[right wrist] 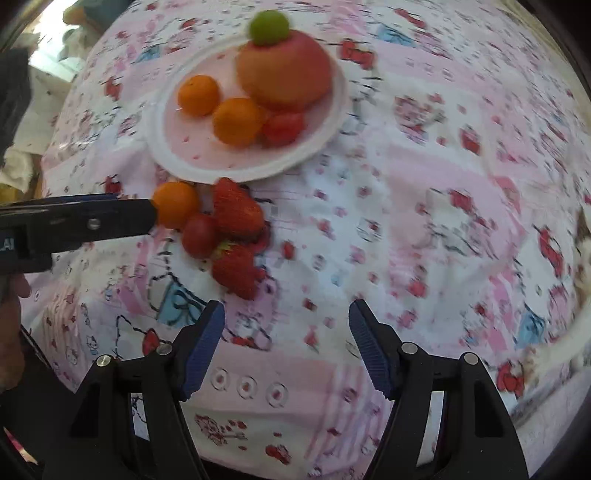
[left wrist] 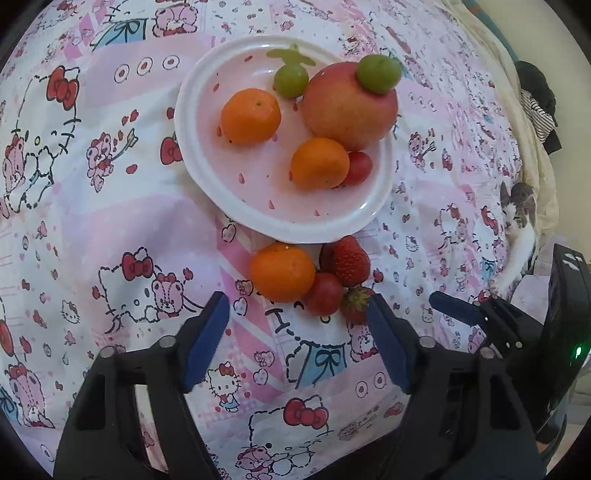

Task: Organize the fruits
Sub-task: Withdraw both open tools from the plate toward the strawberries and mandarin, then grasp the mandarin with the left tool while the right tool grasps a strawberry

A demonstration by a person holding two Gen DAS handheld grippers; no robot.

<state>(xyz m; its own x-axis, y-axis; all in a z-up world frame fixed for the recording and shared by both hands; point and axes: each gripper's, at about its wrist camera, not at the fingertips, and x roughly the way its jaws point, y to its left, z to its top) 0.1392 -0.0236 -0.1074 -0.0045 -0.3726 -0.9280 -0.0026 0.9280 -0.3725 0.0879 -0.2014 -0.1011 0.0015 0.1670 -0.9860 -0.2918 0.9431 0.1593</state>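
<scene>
Left wrist view, gripper: the left gripper (left wrist: pixel 297 314) has its blue-padded jaws spread wide with nothing between them, low over the Hello Kitty cloth (left wrist: pixel 110 206).
Left wrist view, plate: the white plate (left wrist: pixel 207 184) holds an apple (left wrist: pixel 343 107), two mandarins (left wrist: pixel 251 116) (left wrist: pixel 319 164), a cherry tomato (left wrist: pixel 360 168), and two green grapes, one (left wrist: pixel 291 79) on the plate floor, the other (left wrist: pixel 378 73) perched on the apple.
Left wrist view, loose fruit: a third mandarin (left wrist: pixel 282 272), a tomato (left wrist: pixel 324 293) and two strawberries (left wrist: pixel 347 261) (left wrist: pixel 356 303) cluster on the cloth just beside the plate's near rim, ahead of the jaws.
Left wrist view, only here: a cat (left wrist: pixel 517 218) lies at the right edge; the right gripper (left wrist: pixel 458 308) enters from the right.
Right wrist view, gripper: the right gripper (right wrist: pixel 286 328) is also spread apart and empty.
Right wrist view, only here: blurred; the left gripper's finger (right wrist: pixel 110 218) ends right at the loose mandarin (right wrist: pixel 175 205), contact unclear; only one grape (right wrist: pixel 269 26) shows.
</scene>
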